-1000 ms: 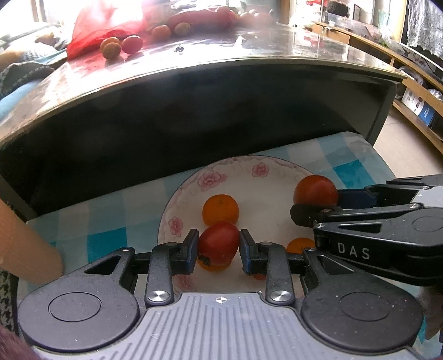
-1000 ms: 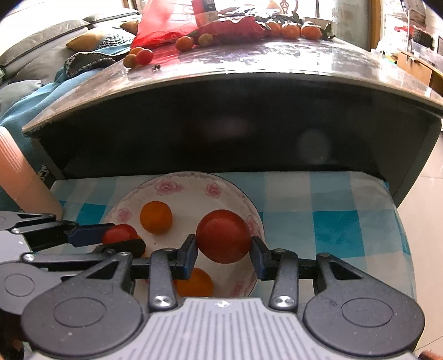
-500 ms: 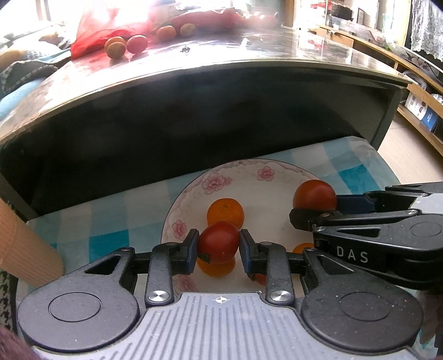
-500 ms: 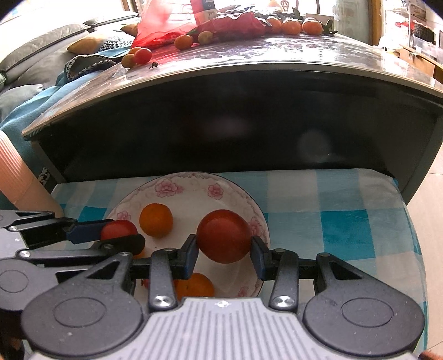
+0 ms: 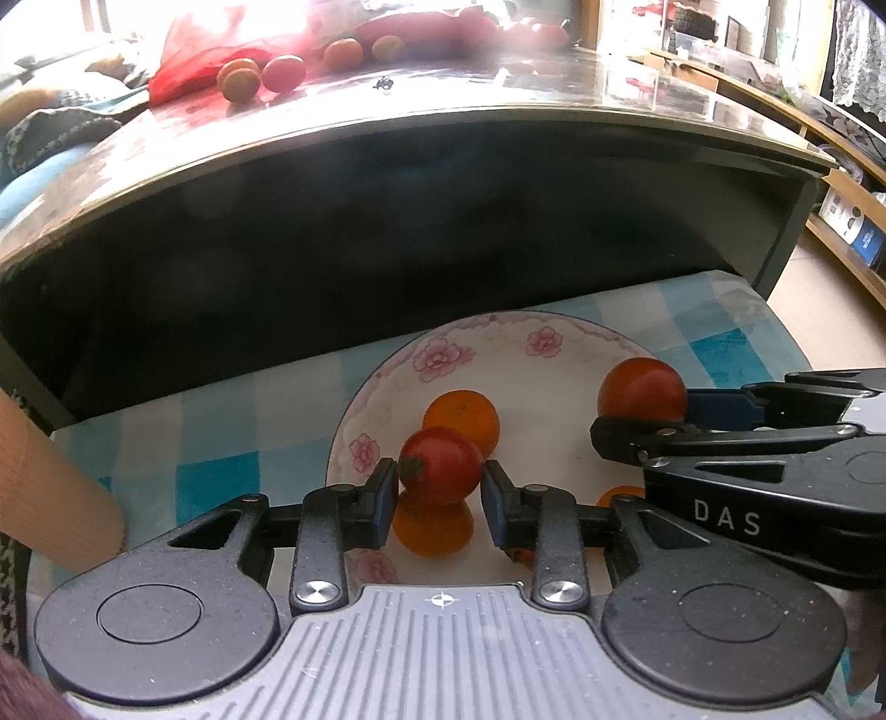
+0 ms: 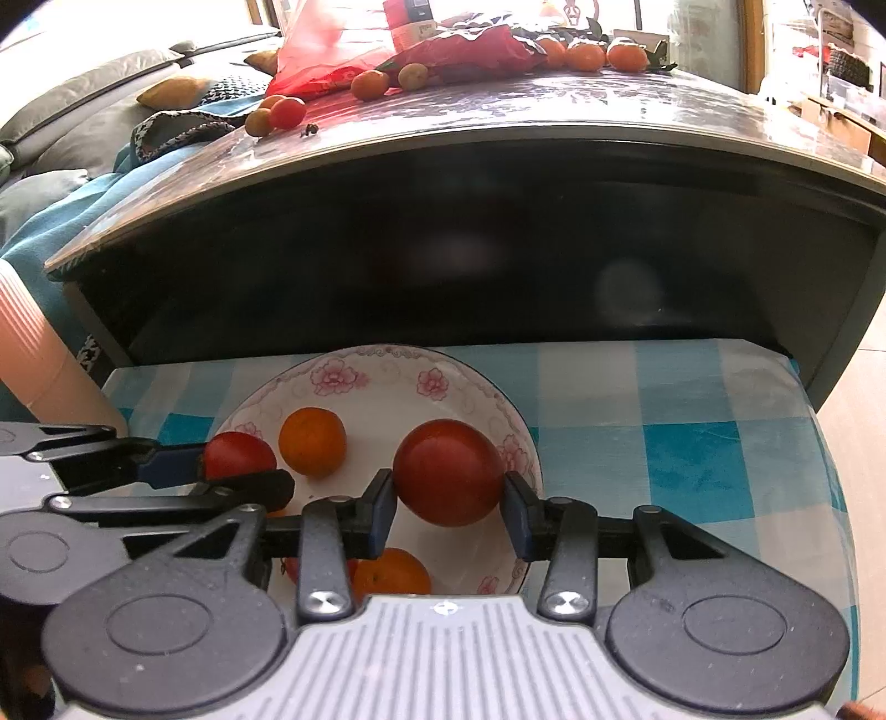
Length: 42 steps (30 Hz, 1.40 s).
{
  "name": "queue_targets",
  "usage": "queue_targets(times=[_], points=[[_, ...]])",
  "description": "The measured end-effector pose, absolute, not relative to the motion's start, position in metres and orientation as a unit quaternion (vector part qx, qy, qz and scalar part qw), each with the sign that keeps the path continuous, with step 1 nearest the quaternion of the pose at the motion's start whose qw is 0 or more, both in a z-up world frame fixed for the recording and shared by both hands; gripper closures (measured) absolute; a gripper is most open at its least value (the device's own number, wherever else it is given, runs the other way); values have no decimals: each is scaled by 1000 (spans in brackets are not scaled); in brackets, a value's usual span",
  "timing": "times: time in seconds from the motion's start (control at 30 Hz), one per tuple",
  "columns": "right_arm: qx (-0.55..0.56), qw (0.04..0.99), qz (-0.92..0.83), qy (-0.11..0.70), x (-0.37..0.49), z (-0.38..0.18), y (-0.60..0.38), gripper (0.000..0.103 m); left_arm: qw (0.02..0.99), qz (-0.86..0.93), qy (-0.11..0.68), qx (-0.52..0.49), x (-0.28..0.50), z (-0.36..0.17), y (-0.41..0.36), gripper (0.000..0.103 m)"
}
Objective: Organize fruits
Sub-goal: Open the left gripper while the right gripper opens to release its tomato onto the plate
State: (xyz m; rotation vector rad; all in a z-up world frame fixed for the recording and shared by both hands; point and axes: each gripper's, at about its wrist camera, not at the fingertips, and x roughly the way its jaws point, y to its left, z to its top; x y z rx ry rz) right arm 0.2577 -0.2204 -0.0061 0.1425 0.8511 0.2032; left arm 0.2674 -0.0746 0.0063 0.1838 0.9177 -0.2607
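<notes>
A white floral bowl (image 5: 498, 321) (image 6: 387, 351) sits on a blue checked cloth and holds an orange (image 5: 460, 421) (image 6: 312, 443) and more fruit lower down. My left gripper (image 5: 440, 482) has a small red tomato (image 5: 440, 465) (image 6: 238, 454) between its fingertips, just above another orange (image 5: 434, 534). Its jaws are opening, and the pads still touch the tomato. My right gripper (image 6: 448, 493) is shut on a larger red tomato (image 6: 446, 471) (image 5: 642, 390) over the bowl's right side. Both grippers hang side by side over the bowl.
A dark glossy table (image 6: 554, 138) overhangs the cloth behind the bowl. It carries a red plastic bag (image 6: 332, 50) and several loose oranges and tomatoes. A ribbed peach-coloured cylinder (image 6: 33, 354) stands at the left. The cloth (image 6: 692, 443) to the right of the bowl is bare.
The small tomato now sits a little further out toward the left gripper's fingertips. The right gripper and its tomato have stayed where they were.
</notes>
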Motion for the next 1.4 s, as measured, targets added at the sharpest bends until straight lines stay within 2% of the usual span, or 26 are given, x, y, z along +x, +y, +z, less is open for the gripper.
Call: queue_targets(times=[0.23, 0.93, 1.13, 1.4], points=[[70, 903, 97, 412, 258, -6, -220, 47, 887, -115, 437, 96, 267, 7, -72, 51], [69, 904, 96, 411, 258, -5, -221, 46, 890, -112, 433, 95, 265, 11, -71, 41], [76, 907, 93, 403, 255, 1, -226, 41, 891, -112, 430, 93, 264, 14, -70, 39], [81, 908, 92, 401, 254, 5, -229, 41, 889, -118, 430, 99, 258, 18, -72, 37]])
